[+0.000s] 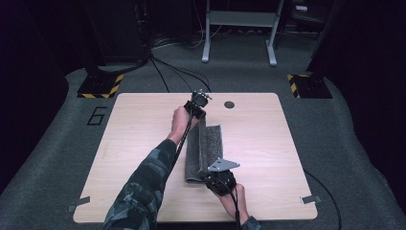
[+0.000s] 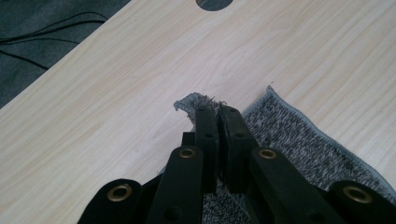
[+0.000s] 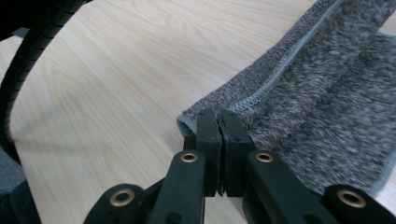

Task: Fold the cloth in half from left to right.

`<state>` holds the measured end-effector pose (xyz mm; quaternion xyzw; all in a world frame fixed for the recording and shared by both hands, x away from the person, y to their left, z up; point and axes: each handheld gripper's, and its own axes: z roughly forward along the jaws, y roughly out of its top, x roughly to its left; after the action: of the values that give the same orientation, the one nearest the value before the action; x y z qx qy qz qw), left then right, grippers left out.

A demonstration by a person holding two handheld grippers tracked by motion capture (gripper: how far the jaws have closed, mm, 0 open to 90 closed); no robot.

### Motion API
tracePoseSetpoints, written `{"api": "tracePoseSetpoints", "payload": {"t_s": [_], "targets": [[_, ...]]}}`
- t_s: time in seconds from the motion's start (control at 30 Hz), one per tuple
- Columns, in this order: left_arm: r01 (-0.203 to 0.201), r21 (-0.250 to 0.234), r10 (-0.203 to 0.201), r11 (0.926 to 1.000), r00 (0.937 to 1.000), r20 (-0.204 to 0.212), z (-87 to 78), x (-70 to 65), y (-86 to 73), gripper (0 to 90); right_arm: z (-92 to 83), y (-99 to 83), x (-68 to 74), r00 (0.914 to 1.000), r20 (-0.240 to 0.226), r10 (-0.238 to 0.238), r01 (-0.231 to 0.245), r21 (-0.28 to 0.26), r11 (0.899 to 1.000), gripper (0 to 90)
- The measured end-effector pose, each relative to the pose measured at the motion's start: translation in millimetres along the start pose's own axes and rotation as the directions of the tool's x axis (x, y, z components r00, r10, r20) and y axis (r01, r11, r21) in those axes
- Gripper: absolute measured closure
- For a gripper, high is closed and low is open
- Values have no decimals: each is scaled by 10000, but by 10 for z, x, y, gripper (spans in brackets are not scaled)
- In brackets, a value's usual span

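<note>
One grey cloth (image 1: 205, 151) lies lengthwise near the middle of the wooden table (image 1: 134, 143), and two grippers hold it, one at each end. The left gripper (image 1: 199, 111) sits at the far end, its jaws closed on a frayed corner of the cloth (image 2: 198, 100); the right gripper (image 1: 214, 173) sits at the near end, its jaws pinched together on the stitched edge (image 3: 219, 105).

Step in hand, as judged: a fold along the length. The left long edge is raised off the table between the two grippers, while the right half of the cloth rests flat on the wood.

Next move, as judged:
- Carry both held corners across toward the right edge together, at matching height, so the raised half does not twist
- Lay the lifted edge onto the flat edge, seam to seam
- Let go only after the layers rest on each other

Count:
- Cloth: one
- Grippers: two, both clamped on the cloth
- Table: one, with one round hole (image 1: 229, 104) near its far edge
- Hazard-striped floor plates (image 1: 100, 85): two beyond the table
</note>
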<state>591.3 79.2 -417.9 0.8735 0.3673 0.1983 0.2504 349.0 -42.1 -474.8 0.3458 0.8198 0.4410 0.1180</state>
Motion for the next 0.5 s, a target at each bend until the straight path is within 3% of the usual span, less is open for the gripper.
{"api": "tracePoseSetpoints", "payload": {"t_s": [0.13, 0.17, 0.2, 0.3, 0.33, 0.4, 0.5], "targets": [[-23, 80, 23, 10000, 10000, -25, 83, -35, 23, 862, -12, -23, -42, 9999, 88, 57, -57, 14, 10000, 882], [138, 88, -138, 9999, 9999, -12, 106, -40, 29, 854, -20, -33, -55, 9998, 183, 92, -93, 30, 10000, 880], [285, 122, -285, 9995, 9996, -4, 128, -41, 35, 791, -22, -45, -72, 9997, 248, 87, -88, 31, 10000, 874], [877, 16, -877, 9961, 9961, 40, 173, -48, 36, 432, -31, -105, -114, 9982, 517, 293, -304, 218, 9993, 816], [974, -53, -974, 9952, 9952, 31, 164, -44, 31, 281, -51, -166, -141, 9956, 880, 314, -351, 413, 9985, 717], [1306, -299, -1297, 9910, 9911, 285, 114, -18, 9, 238, -72, -202, -156, 9941, 1041, 313, -364, 473, 9982, 697], [1501, -516, -1470, 9873, 9874, 586, 11, 20, -71, 185, -142, -307, -221, 9897, 1377, 387, -492, 731, 9961, 550]]}}
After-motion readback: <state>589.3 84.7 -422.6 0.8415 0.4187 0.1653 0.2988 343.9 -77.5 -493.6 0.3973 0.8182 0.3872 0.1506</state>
